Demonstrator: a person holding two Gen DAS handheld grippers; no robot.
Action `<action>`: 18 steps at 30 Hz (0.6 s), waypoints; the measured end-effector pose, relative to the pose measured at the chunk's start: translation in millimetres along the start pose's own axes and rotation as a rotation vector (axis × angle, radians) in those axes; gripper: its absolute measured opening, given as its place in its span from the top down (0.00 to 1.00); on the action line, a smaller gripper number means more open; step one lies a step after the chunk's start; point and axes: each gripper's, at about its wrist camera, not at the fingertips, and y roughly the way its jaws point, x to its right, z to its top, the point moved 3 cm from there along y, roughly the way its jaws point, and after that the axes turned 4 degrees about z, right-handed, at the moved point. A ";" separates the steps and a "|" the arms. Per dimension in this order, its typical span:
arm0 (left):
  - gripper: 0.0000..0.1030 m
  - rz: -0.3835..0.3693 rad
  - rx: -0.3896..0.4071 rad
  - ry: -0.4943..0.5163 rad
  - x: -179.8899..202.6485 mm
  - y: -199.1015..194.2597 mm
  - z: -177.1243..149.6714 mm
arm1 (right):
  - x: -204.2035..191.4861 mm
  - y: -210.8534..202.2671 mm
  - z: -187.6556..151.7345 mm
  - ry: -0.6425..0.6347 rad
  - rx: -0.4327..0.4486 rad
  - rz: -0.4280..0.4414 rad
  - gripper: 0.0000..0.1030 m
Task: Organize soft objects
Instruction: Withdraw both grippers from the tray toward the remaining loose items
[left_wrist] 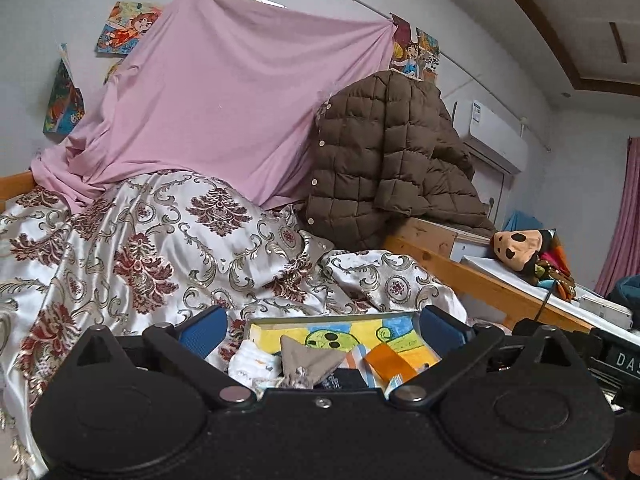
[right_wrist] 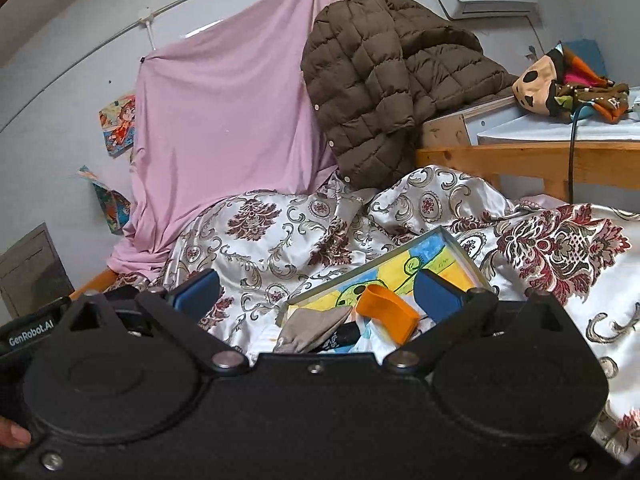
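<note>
Left wrist view: the left gripper (left_wrist: 322, 330) fills the lower frame, black and rounded, with blue ribbed pads. Its jaws stand wide apart and hold nothing. Between and below them lies a shallow tray (left_wrist: 320, 316) with a child's painted picture inside, yellow, blue and green. In it rest small soft items: a white sock (left_wrist: 252, 362), a grey-beige cloth (left_wrist: 308, 360) and an orange folded piece (left_wrist: 386, 362). The tray sits on a shiny satin bedspread (left_wrist: 140, 248), cream with dark red floral medallions. Behind hangs a smooth pink sheet (left_wrist: 224, 108), and a puffy brown quilted jacket (left_wrist: 384, 160) drapes over a wooden bed frame (left_wrist: 472, 276). At the right edge, white letters "DA" show on a black part.

Right wrist view: the right gripper (right_wrist: 318, 288) is also fully spread and empty, its blue pads either side of the tray (right_wrist: 452, 240), not touching the contents. The grey-beige cloth (right_wrist: 316, 326) and orange folded piece (right_wrist: 386, 312) lie at the tray's near end. At left, another black device reads "GenRobot.AI". A fingertip (right_wrist: 16, 436) shows at the lower left edge. A tan plush toy with black spots (right_wrist: 534, 88) lies on a white ledge beyond the jacket (right_wrist: 380, 92).
</note>
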 end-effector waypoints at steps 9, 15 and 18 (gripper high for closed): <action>0.01 0.068 -0.041 0.046 -19.4 -29.9 -30.0 | -19.2 -44.1 -18.3 -0.041 -0.003 -0.039 0.01; 0.01 0.081 -0.055 0.061 -23.9 -47.3 -41.3 | -26.2 -61.5 -26.8 -0.064 -0.012 -0.058 0.01; 0.01 0.098 -0.081 0.080 -26.8 -53.0 -48.9 | -31.4 -64.0 -34.2 -0.103 -0.054 -0.082 0.00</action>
